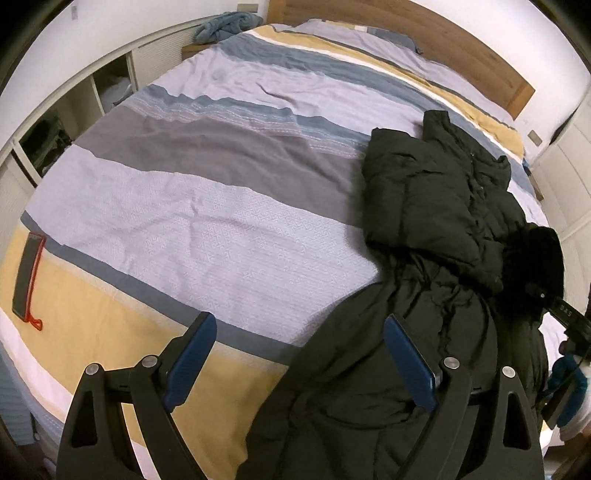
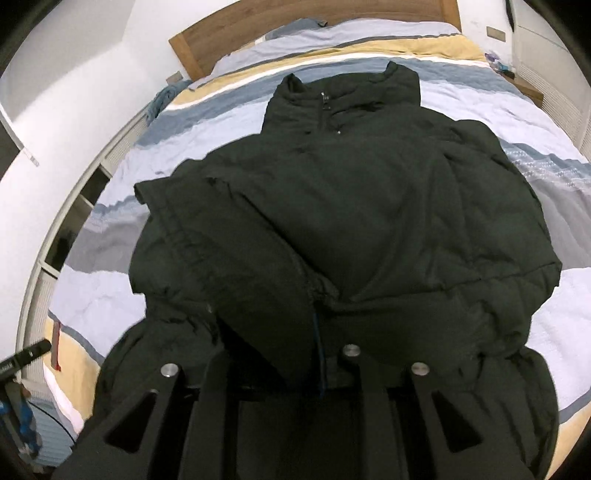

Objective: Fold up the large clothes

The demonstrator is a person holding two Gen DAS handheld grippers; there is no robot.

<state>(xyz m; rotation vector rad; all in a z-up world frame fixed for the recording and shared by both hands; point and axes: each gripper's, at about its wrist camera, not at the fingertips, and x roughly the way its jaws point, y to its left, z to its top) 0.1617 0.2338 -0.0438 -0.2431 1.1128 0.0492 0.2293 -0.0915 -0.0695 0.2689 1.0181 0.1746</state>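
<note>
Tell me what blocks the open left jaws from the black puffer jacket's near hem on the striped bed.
Nothing visible does. The left gripper hangs open right over the black puffer jacket, its right-side finger already above the dark fabric, the other over the bare striped duvet. The dark phone with red strap lies far aside.

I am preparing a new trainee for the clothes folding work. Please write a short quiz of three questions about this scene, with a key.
1. True or false: the left gripper has its fingers wide apart and pinches nothing.
2. The cord on the flat device lying on the bedcover is: A red, B green, C white.
3. Fill in: the collar of the black jacket points toward the wooden ____.
Key: 1 true; 2 A; 3 headboard.
</note>
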